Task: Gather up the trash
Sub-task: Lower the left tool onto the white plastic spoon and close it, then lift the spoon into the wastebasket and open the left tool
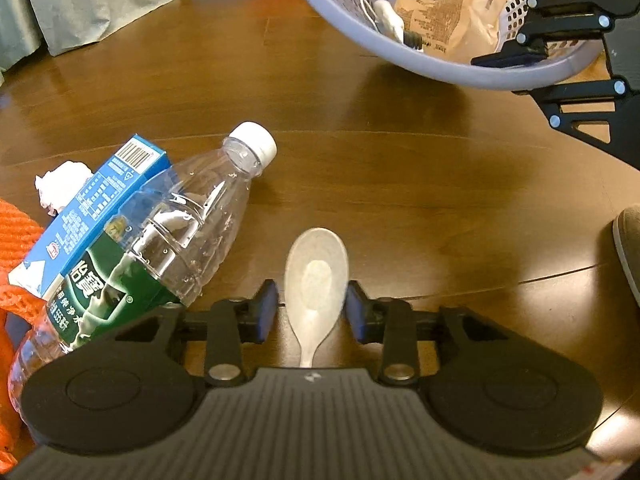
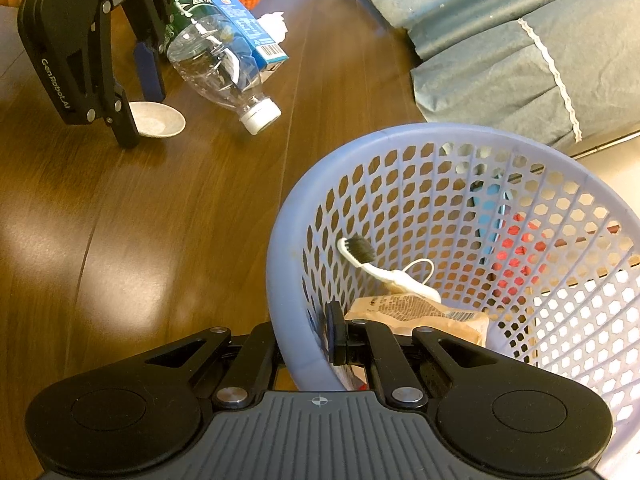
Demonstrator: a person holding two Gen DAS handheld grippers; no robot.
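A pale plastic spoon lies bowl-up on the wooden floor. My left gripper points down over it with both pads against the sides of the bowl. The right wrist view shows the same spoon under my left gripper. My right gripper is shut on the rim of a lavender perforated basket, one finger inside and one outside. The basket is tipped toward the spoon. Inside lie a white toothbrush and a brown paper packet.
Left of the spoon lie a clear bottle with a green label, a blue carton, a crumpled tissue and orange mesh. Grey-green bedding hangs beyond the basket. A slipper toe shows at the right edge.
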